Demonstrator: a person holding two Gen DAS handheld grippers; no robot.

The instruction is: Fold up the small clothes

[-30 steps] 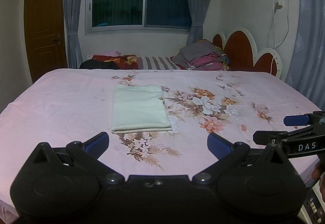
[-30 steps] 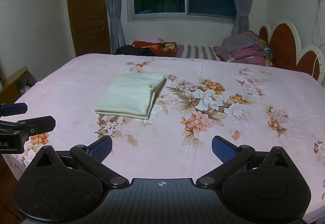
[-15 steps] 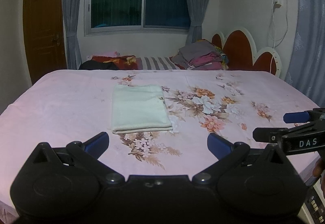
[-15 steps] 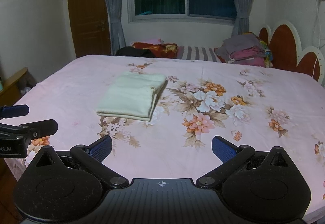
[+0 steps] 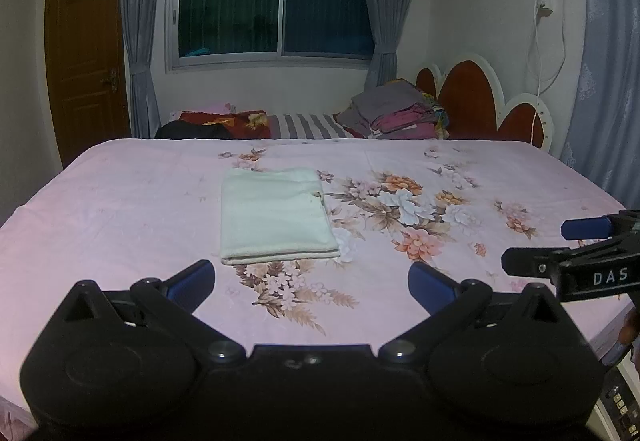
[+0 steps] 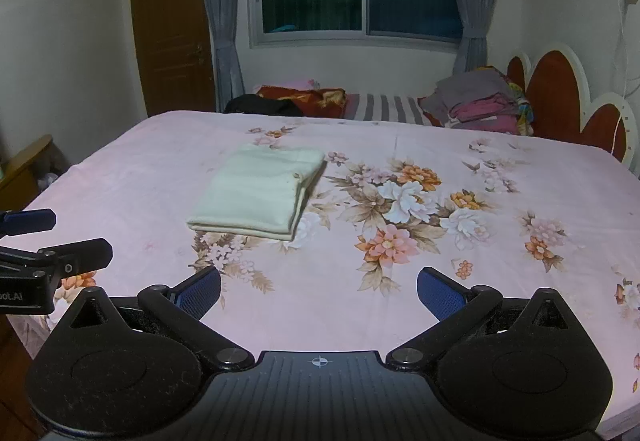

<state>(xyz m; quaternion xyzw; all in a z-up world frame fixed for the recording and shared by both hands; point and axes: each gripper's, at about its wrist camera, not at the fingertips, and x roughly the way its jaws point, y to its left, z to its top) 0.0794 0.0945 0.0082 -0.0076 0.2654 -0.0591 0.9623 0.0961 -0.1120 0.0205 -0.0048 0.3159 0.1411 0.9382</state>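
Note:
A pale cream garment lies folded into a neat rectangle on the pink floral bedsheet, left of the big flower print. My left gripper hovers near the bed's front edge, open and empty, just short of the garment's near edge. Further right, my right gripper is also open with nothing between its blue pads. Each gripper shows in the other's view: the right gripper at the far right, the left gripper at the far left.
A pile of folded clothes sits at the bed's far right by the red headboard. Dark and red bedding lies along the far edge under the window. A wooden door stands at the left. A device with buttons shows at lower right.
Both grippers have drifted slightly, so the bed sits a little lower in the frames. The folded garment has not moved and both grippers stay open.

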